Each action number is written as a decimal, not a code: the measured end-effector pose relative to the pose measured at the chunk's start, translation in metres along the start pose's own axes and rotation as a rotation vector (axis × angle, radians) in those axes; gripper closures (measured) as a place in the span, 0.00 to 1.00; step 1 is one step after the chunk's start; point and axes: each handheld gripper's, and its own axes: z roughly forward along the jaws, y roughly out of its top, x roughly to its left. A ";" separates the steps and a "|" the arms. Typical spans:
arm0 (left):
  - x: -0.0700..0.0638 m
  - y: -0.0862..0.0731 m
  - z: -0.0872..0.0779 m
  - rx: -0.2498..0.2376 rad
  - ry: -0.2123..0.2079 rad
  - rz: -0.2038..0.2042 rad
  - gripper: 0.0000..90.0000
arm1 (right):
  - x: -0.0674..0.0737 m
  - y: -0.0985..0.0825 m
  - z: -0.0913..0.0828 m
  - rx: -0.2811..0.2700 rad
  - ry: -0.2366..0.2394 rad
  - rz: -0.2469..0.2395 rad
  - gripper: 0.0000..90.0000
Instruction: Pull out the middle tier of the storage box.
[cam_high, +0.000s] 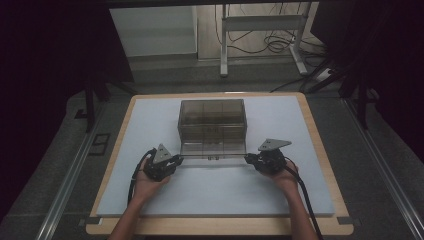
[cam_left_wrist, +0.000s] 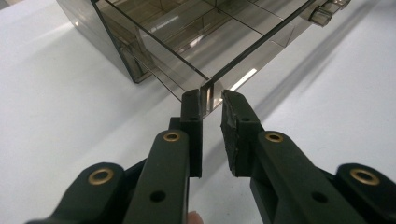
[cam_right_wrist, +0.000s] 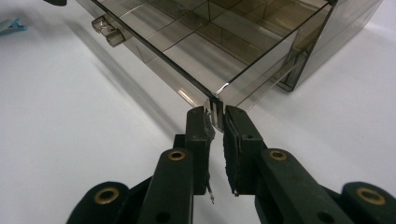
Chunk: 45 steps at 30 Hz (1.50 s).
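A smoky see-through drawer box (cam_high: 212, 117) stands mid-table on the white mat (cam_high: 215, 192). Its bottom drawer (cam_high: 212, 156) is pulled out toward me. My left gripper (cam_high: 179, 160) is at the drawer's front left corner and my right gripper (cam_high: 247, 159) at its front right corner. In the left gripper view the jaws (cam_left_wrist: 208, 100) are closed on the drawer's corner edge (cam_left_wrist: 208, 91). The right gripper view has the jaws (cam_right_wrist: 216, 114) pinching the opposite corner (cam_right_wrist: 215, 105). The drawer (cam_right_wrist: 243, 42) looks empty, with a small clear handle (cam_right_wrist: 106, 30) on its front.
The mat covers a wooden table (cam_high: 320, 150) with bare white surface in front of my hands and on both sides of the box. A small blue object (cam_right_wrist: 11, 24) lies on the mat far off. Desk legs and cables (cam_high: 260, 45) are on the floor beyond.
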 end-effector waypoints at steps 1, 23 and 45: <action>0.000 0.000 0.000 0.000 0.000 0.000 0.88 | 0.000 0.000 0.000 0.000 0.000 0.000 0.87; 0.006 -0.004 -0.013 -0.033 0.007 -0.047 0.62 | 0.006 -0.002 -0.007 -0.030 -0.060 0.009 0.56; 0.004 -0.003 -0.035 0.011 -0.003 -0.042 0.44 | 0.009 -0.010 -0.018 0.033 -0.068 0.066 0.43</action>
